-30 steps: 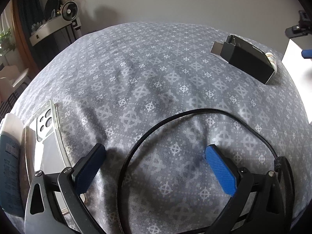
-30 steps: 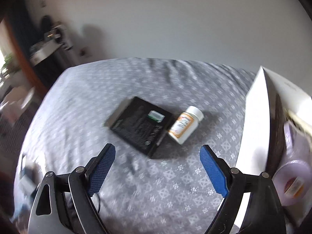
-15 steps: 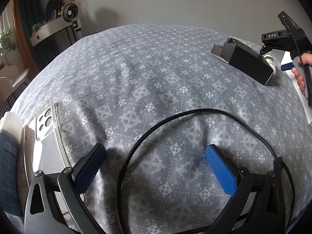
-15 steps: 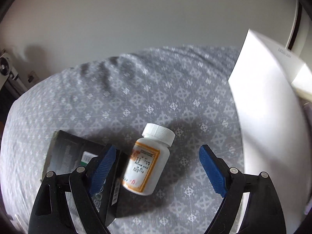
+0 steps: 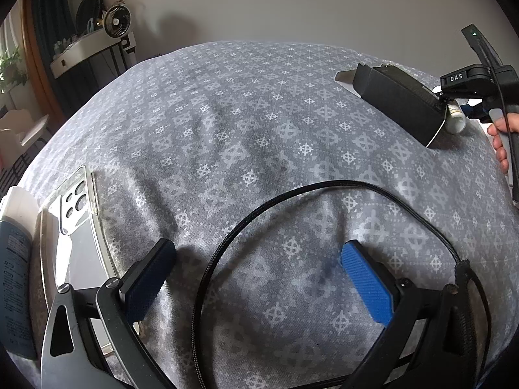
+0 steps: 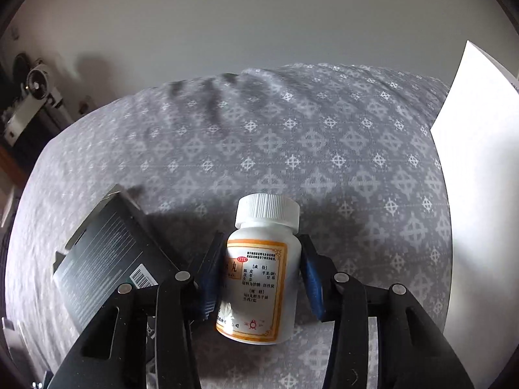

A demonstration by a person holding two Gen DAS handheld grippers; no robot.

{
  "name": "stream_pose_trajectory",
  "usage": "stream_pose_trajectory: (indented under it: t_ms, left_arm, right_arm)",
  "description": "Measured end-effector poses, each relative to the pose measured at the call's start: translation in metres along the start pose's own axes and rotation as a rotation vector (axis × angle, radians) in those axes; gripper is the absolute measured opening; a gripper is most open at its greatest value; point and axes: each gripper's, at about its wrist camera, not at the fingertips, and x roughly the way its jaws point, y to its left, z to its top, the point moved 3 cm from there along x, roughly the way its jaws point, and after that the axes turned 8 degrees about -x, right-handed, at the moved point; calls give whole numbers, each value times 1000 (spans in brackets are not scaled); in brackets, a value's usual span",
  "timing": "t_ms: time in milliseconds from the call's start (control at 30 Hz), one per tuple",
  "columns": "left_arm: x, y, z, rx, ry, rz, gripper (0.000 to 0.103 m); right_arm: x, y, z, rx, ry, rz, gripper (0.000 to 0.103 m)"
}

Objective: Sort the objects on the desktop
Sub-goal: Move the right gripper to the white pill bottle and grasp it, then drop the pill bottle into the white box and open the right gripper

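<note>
A white pill bottle (image 6: 259,275) with an orange-edged label lies on the grey patterned cloth (image 6: 292,149). My right gripper (image 6: 261,238) straddles the bottle; its jaws are closing, and both blue pads touch the bottle's sides. A black box (image 6: 107,259) lies just to the bottle's left. In the left wrist view the bottle (image 5: 455,121) peeks out behind the black box (image 5: 399,103) at the far right. My left gripper (image 5: 256,249) stands open above a black cable (image 5: 324,184) looped on the cloth, with nothing between its pads.
A clear phone case (image 5: 74,214) and a blue-grey tube (image 5: 13,275) lie at the left edge. A white box (image 6: 480,194) stands at the right. A person's hand (image 5: 502,142) holds the right gripper. A shelf with a fan (image 5: 115,24) stands beyond the table.
The right gripper came down and forward over the pill bottle, and its jaws closed in from wide open onto the bottle's sides. The left gripper has not moved.
</note>
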Motion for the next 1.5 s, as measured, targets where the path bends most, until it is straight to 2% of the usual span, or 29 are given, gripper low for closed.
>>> stream_pose_trajectory:
  t_ms: [67,400,600,733,833,933,1000,1100,1300,1367,1433,1500]
  left_arm:
    - [-1,0,0,-1,1,-1,103]
    - [-2,0,-1,1,0,1,103]
    - [-2,0,-2,1,0,1,103]
    - [-3,0,-2,-1,0,-1,103]
    - [-3,1,-2,-1,0,-1,103]
    - [-3,1,-1,-1,0,0,103]
    - [-3,0,-1,-1,1,0,103]
    - [-3,0,-1,-1,1,1,103]
    - [-4,1,-3,2,6,6,103]
    - [-5,2,-3,5,10,11,103]
    - [-5,-1,-2,7,9,15,103]
    - [-4,-1,-1,5,13,15,103]
  right_arm:
    - [-15,4,-7,-20,-25,-1,41]
    - [-112,43,-62,-286,-138,36,40]
    - [-173,46,-78,-312,-209,69,40]
    - [-221,8,-86,-219,-253,84,40]
    - [-256,-45,-94,-131,-284,10,40]
    - [-274,-104,-98,-45,-291,-110,40]
    - [-276,-141,-98,-3,-287,-196,40]
    - [-263,-176,-96,38,-257,-249,40]
    - [-237,-190,-99,92,-222,-262,41]
    - [-237,-189,-101,90,-226,-279,52]
    - [-237,-188,-101,87,-246,-317,81]
    - [-250,-185,-103,76,-293,-352,86]
